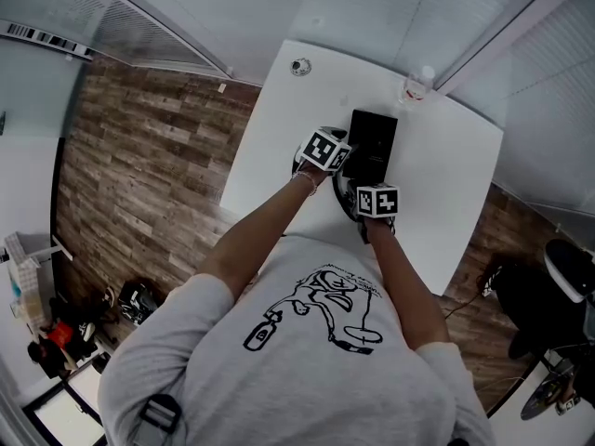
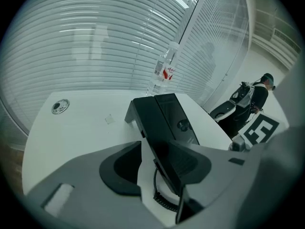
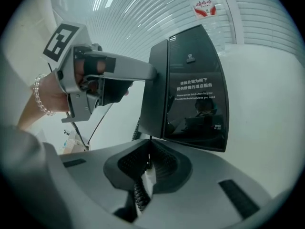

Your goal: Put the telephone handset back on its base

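A black telephone base (image 1: 375, 137) stands mid-table, its glossy panel (image 3: 196, 94) facing up. The black handset (image 2: 159, 128) lies along the base's left side. My left gripper (image 2: 155, 168) is open, with the handset's near end between its pads and a white gap on the left side. From the right gripper view, the left gripper (image 3: 90, 80) reaches one finger to the handset (image 3: 155, 89). My right gripper (image 3: 148, 162) is shut at the base's near corner. The coiled cord (image 3: 139, 192) hangs just under its pads; I cannot tell whether it is pinched.
The white table (image 1: 446, 184) backs onto a glass wall with blinds. A water bottle (image 2: 164, 73) stands behind the phone. A round grommet (image 2: 60, 107) sits at the far left of the tabletop. The wooden floor at left holds clutter (image 1: 56, 333).
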